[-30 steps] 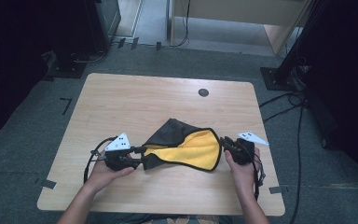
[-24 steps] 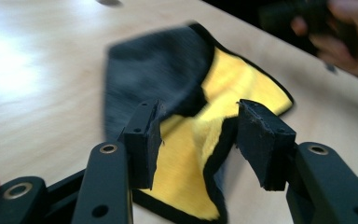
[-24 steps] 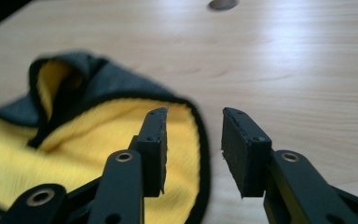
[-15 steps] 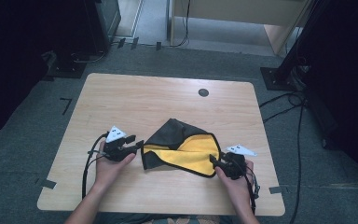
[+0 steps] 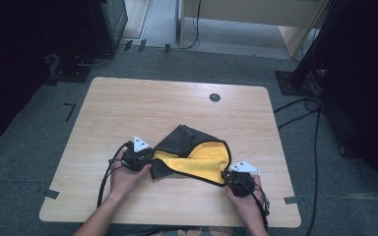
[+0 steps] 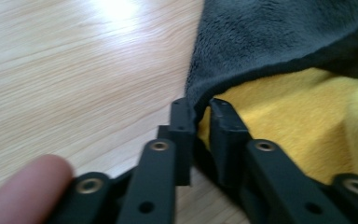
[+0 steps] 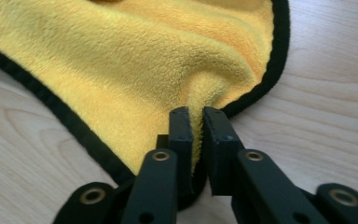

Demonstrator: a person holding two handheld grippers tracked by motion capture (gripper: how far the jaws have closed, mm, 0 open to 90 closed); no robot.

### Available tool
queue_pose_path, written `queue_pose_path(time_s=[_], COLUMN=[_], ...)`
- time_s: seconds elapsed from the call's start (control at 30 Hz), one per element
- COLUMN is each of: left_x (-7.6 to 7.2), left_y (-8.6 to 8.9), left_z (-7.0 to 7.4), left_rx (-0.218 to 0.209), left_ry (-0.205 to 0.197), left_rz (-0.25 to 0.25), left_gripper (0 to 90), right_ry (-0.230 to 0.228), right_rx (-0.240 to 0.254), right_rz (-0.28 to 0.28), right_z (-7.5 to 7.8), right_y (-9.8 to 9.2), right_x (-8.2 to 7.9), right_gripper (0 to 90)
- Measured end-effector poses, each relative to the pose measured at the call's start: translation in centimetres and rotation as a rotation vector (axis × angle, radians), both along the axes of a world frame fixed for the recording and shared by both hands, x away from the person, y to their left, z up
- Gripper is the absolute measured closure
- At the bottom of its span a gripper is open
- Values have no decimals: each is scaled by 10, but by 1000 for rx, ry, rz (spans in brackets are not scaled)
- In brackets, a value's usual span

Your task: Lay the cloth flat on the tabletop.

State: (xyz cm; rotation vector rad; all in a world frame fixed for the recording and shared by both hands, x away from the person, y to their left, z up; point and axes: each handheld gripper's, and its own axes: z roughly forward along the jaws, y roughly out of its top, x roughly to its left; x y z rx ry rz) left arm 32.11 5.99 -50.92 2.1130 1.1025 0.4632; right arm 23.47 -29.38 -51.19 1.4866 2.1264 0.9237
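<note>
**Inspector:** Since the earlier frame, what has shifted?

**Operator:** Both of my hands have come down and toward me, and the cloth [image 5: 192, 157] has been drawn nearer the front edge of the tabletop [image 5: 128, 103]. Both sets of jaws have just been closing, each with cloth between them.

**Inspector:** State of the grippers?

**Operator:** My left gripper [image 6: 198, 109] is clamped on the cloth's left corner, where the dark grey face folds over the yellow one. My right gripper [image 7: 196, 116] is pinched on a ridge of yellow pile just inside the black hem at the right corner. In the high view the left gripper [image 5: 145, 160] and the right gripper [image 5: 229, 178] sit at opposite ends of the cloth.

**Inspector:** Where does the cloth lie?

**Operator:** On the tabletop, front of centre, crumpled; the grey flap is turned back so the yellow side shows, and the middle is humped between my hands.

**Inspector:** Your judgement on doing this step well?

**Operator:** I read it as taking hold of two corners to spread the cloth. The right pinch looks shallow, on a fold and not on the hem, so I would pull gently. I would lift both corners evenly, draw them apart until the hump goes, and keep the jaws tight so neither corner slips.
</note>
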Motion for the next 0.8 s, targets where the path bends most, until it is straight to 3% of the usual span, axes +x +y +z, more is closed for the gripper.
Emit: queue_pose_path(time_s=[0.17, 0.3, 0.4, 0.47, 0.53, 0.57, 0.6, 0.7, 0.8], left_x=[-2, -2, -3, -4, -6, -7, -8, -12, -14], left_y=[15, 21, 22, 20, 20, 22, 24, 18, 2], left_z=[2, 3, 3, 3, 3, 5, 8, 17, 19], left_rx=[-24, -39, -55, -37, 0, -25, -58, -116, -105], left_ry=[9, 15, 35, 40, -1, -13, -20, -65, -72], left_rz=[-44, -35, -39, -24, 19, 21, 15, -3, -54], left_gripper=[878, 880, 880, 861, 768, 727, 701, 667, 619], right_ry=[-8, -2, -13, -34, -76, -112, -146, -211, -193], right_rx=[-41, 16, 23, -3, -53, -77, -79, -17, 40], right_rz=[-37, -109, -131, -156, -193, -201, -199, -165, -97], right_z=[1, 0, -1, -1, 2, 4, 9, 20, 20], right_y=[-18, -41, -51, -50, -46, -44, -43, -39, -28], right_x=[12, 25, 34, 38, 36, 33, 30, 20, 18], right_gripper=[861, 861, 854, 816, 720, 686, 657, 624, 584])
